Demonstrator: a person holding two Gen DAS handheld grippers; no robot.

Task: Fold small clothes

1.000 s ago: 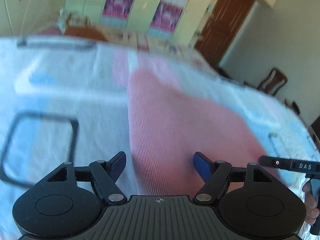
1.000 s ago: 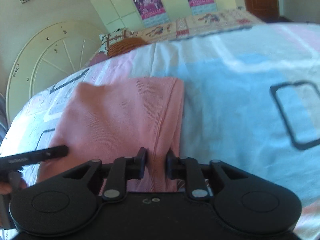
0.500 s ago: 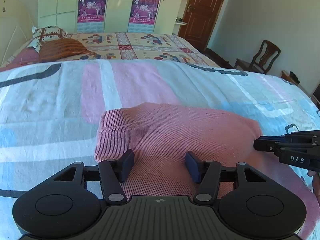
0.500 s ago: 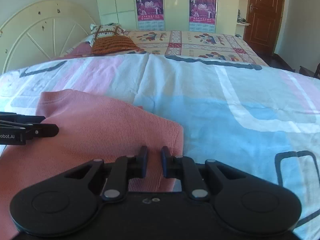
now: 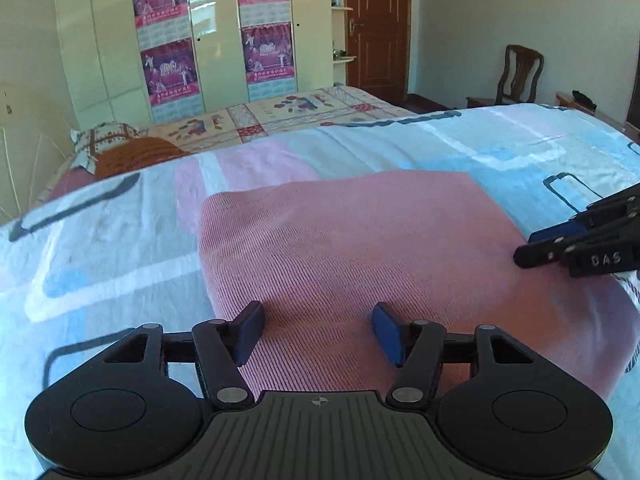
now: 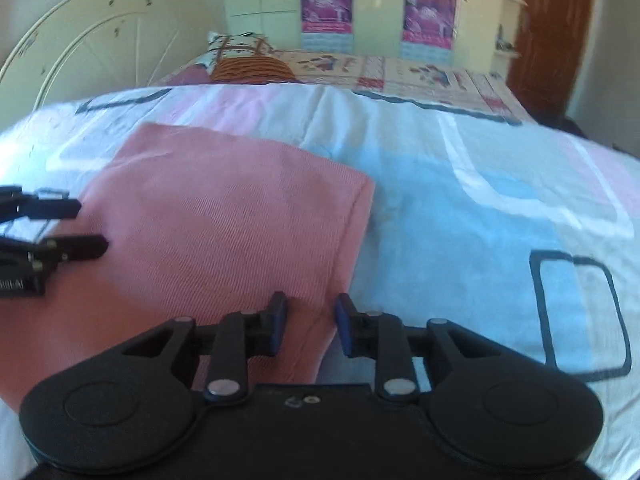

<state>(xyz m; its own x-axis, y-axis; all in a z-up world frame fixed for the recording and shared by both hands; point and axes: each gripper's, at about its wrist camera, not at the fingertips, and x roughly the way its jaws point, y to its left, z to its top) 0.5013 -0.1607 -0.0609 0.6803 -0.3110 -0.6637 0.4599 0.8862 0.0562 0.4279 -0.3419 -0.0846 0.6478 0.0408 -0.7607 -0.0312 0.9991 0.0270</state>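
A pink knitted garment (image 5: 352, 240) lies folded flat on the patterned bed sheet (image 5: 100, 248); it also shows in the right wrist view (image 6: 216, 224). My left gripper (image 5: 318, 330) is open over the garment's near left part, holding nothing. My right gripper (image 6: 310, 326) is open at the garment's near right edge, with the cloth edge lying between the jaws. The right gripper shows at the right of the left wrist view (image 5: 576, 248). The left gripper shows at the left of the right wrist view (image 6: 48, 228).
A second bed with a patchwork cover (image 5: 280, 116) and a cushion (image 5: 132, 152) stands behind. A wardrobe with posters (image 5: 216, 40), a brown door (image 5: 376, 28) and a wooden chair (image 5: 516, 76) line the far wall. A white headboard (image 6: 92, 40) is at the left.
My right gripper was shut on the garment's edge and has opened, letting it go. The garment now lies flat. The left gripper stayed open and both views tilted up level with the bed.
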